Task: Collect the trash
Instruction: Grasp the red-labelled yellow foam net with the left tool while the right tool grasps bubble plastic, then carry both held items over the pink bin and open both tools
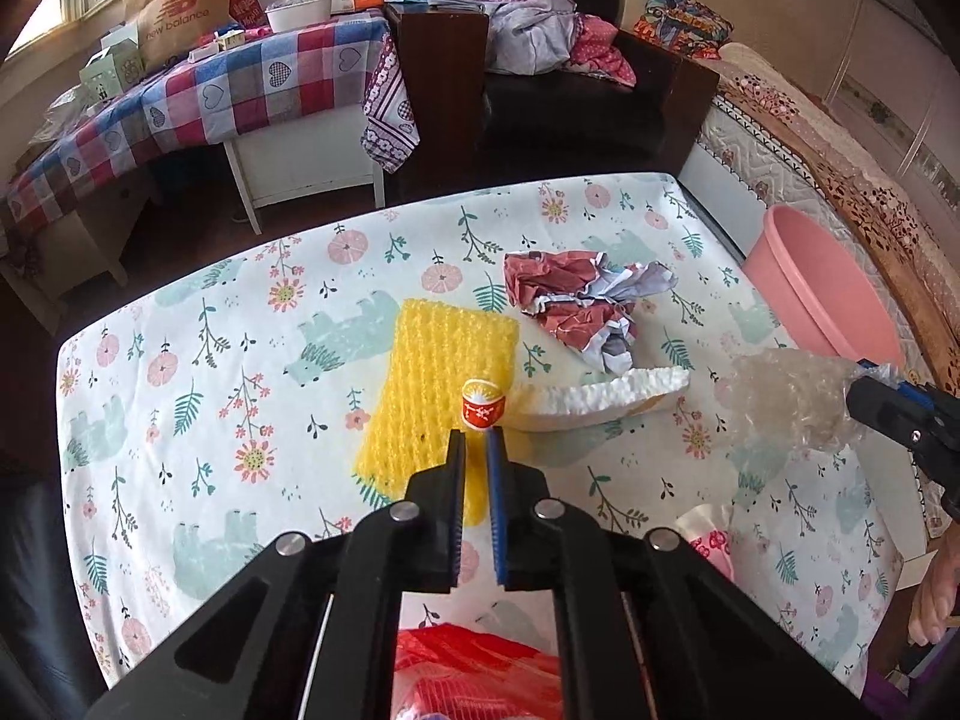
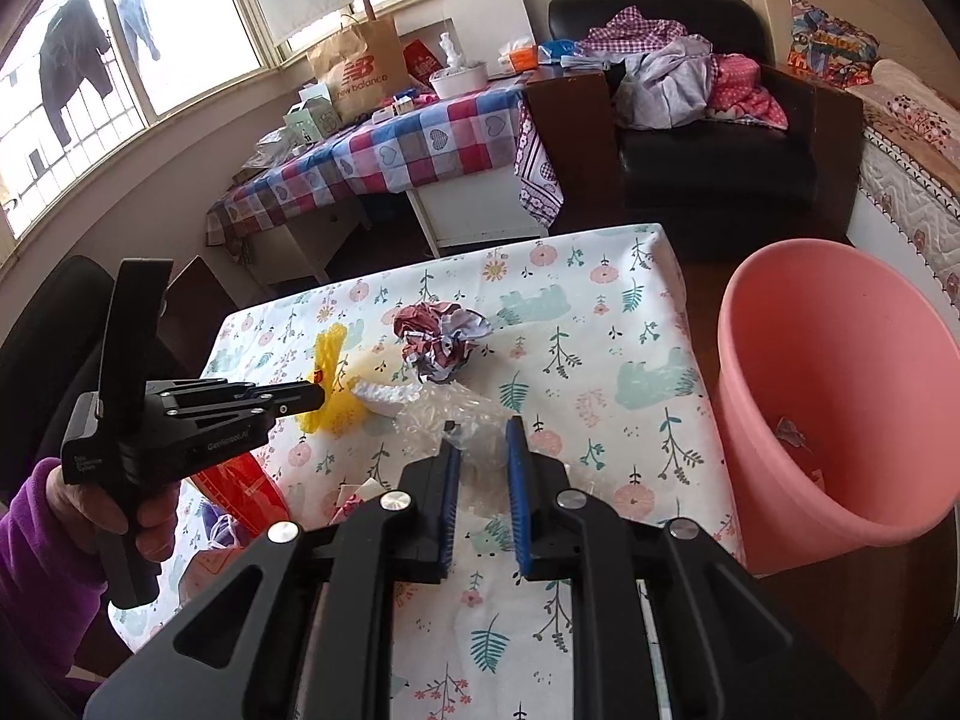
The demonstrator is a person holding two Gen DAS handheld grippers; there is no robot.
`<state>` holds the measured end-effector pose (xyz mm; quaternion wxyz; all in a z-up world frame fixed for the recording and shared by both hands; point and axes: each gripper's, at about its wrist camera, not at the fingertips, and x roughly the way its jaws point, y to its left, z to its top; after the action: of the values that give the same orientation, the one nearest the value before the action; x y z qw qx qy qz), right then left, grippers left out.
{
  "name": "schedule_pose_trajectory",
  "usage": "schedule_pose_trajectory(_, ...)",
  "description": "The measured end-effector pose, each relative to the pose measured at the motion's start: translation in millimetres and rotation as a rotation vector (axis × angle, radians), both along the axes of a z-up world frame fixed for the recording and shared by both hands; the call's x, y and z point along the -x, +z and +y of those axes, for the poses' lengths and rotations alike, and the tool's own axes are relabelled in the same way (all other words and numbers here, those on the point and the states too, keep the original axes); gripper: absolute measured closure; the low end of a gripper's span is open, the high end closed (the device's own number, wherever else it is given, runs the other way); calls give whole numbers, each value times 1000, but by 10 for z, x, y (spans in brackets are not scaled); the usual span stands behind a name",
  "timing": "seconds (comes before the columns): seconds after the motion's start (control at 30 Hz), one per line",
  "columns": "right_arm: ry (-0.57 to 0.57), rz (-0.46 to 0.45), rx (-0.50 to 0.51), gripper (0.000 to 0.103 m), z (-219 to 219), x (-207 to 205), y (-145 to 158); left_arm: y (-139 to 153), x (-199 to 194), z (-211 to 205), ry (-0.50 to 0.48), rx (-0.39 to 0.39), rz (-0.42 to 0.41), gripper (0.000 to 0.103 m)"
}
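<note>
left wrist view: the left gripper (image 1: 478,435) has its jaws nearly together at the near edge of the yellow foam net (image 1: 441,384), with a small red-and-white cup (image 1: 482,407) at the fingertips; whether the tips actually pinch the cup or the net cannot be told. the table (image 1: 180,420) carries a floral cloth. from the cup, crumpled paper (image 1: 585,300) lies at 1 o'clock, well apart; a white foam strip (image 1: 606,399) lies at 3 o'clock, just beside the net. a red bag (image 1: 474,666) shows at 6 o'clock, under the gripper body. at the right edge, the right gripper (image 1: 855,381) comes in from 3 o'clock with a wad of bubble wrap (image 1: 792,399) at its tips, above the cloth. the pink bin (image 1: 822,294) stands off the table's right side, at 2 o'clock.

right wrist view: the right gripper (image 2: 483,438) is closed down to a narrow gap on the bubble wrap (image 2: 456,414), which bulges out ahead of the fingertips toward 11 o'clock. the pink bin (image 2: 780,390) lies at 3 o'clock, tilted with its mouth toward the camera; small scraps sit inside. the left gripper (image 2: 321,393), held by a hand (image 2: 120,510) in a purple sleeve, points at the net (image 2: 330,360) from 9 o'clock. the paper (image 2: 441,339) sits at 12 o'clock.
</note>
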<state>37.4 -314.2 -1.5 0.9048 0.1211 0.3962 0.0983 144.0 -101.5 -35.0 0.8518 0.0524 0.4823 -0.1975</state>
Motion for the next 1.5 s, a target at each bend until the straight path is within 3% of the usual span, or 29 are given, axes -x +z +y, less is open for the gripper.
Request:
schedule_pose_trajectory(0.33,-33,-57,-24,88,-128,131,146,655,446,54,8,213,-121,97)
schedule_pose_trajectory(0.7,-195,-126,-11,88,-792,351,320,1012,805,-755,-124,360,-183,97)
schedule_pose_trajectory(0.83,-293,-133,24,88,-1138,446,301,955,850,-1198,-189,405,-145,97)
schedule_pose_trajectory(1.1,-425,-106,12,88,-1718,507,121,661,874,-2133,-312,374,-65,97)
schedule_pose_trajectory(1.5,-457,-63,14,88,-2019,355,-124,230,596,-2828,-324,380,47,97)
